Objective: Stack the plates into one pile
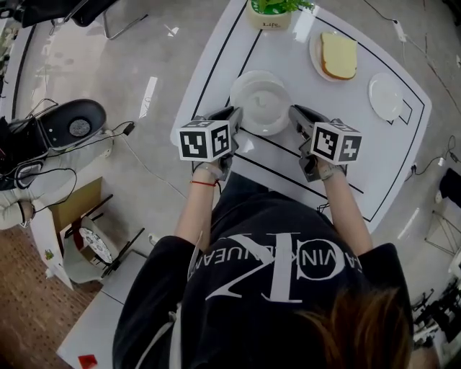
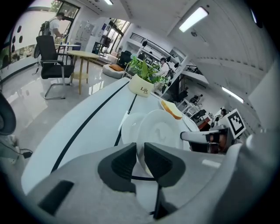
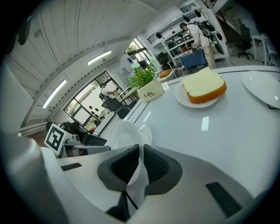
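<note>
A white plate [image 1: 262,108] hangs between my two grippers near the table's front edge. My left gripper [image 1: 236,117] is shut on its left rim, and my right gripper [image 1: 295,115] is shut on its right rim. In the left gripper view the held plate [image 2: 164,129] runs into the left gripper [image 2: 140,159], and a second white plate [image 2: 125,131] lies on the table just behind it. The right gripper view shows the rim of the held plate [image 3: 124,136] pinched in the right gripper [image 3: 139,164], with the second plate's [image 3: 147,130] edge beyond.
A plate with a slice of bread [image 1: 337,55] sits at the far right of the white table [image 1: 374,158]. A small bare plate [image 1: 385,96] lies near the right edge. A potted plant [image 1: 270,13] stands at the back. Chairs and cables are on the floor to the left.
</note>
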Demonstrator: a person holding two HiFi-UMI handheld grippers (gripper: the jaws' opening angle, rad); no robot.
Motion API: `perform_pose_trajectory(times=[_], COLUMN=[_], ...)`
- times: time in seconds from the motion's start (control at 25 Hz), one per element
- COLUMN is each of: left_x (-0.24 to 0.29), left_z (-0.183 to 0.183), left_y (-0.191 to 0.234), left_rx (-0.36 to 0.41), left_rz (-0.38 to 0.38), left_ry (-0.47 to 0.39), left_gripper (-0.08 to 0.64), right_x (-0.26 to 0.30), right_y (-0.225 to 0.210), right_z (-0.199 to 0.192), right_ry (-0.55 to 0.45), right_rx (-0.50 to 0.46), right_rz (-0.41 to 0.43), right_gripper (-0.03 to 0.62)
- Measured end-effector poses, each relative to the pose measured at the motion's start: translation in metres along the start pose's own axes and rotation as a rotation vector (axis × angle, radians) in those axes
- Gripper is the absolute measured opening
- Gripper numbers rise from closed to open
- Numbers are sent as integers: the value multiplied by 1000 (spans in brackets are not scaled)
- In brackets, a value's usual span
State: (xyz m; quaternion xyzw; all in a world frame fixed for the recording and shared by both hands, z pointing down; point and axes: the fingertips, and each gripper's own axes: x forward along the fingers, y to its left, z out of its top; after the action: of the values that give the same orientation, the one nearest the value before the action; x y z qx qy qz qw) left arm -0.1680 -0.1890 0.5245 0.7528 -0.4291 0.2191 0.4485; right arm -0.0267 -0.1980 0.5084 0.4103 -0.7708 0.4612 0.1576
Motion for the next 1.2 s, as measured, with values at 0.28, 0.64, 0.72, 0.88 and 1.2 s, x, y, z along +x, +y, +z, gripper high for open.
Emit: perform_pose_trajectory(times=[0.28, 0.64, 0.72, 0.88, 1.2], left_x=[10, 16, 16, 17, 18], left_z=[8, 14, 15, 16, 20], left_y=[14, 22, 23, 23, 23], left_rx=[98, 186, 199, 207, 232], left_rz=[-18, -28, -28, -20, 15], left_ry=[98, 175, 185, 200, 208], left_gripper=[81, 92, 94, 95, 115], right_x=[19, 36, 38, 39, 44], right_y=[-1, -7, -7, -8, -9], right_z=[16, 13, 13, 12, 13], right_ry=[-26, -1, 2, 9, 26], right_rx=[16, -9, -28, -75, -161], right_rz=[-63, -122, -138, -173, -211], right_gripper=[32, 41, 44, 49, 57])
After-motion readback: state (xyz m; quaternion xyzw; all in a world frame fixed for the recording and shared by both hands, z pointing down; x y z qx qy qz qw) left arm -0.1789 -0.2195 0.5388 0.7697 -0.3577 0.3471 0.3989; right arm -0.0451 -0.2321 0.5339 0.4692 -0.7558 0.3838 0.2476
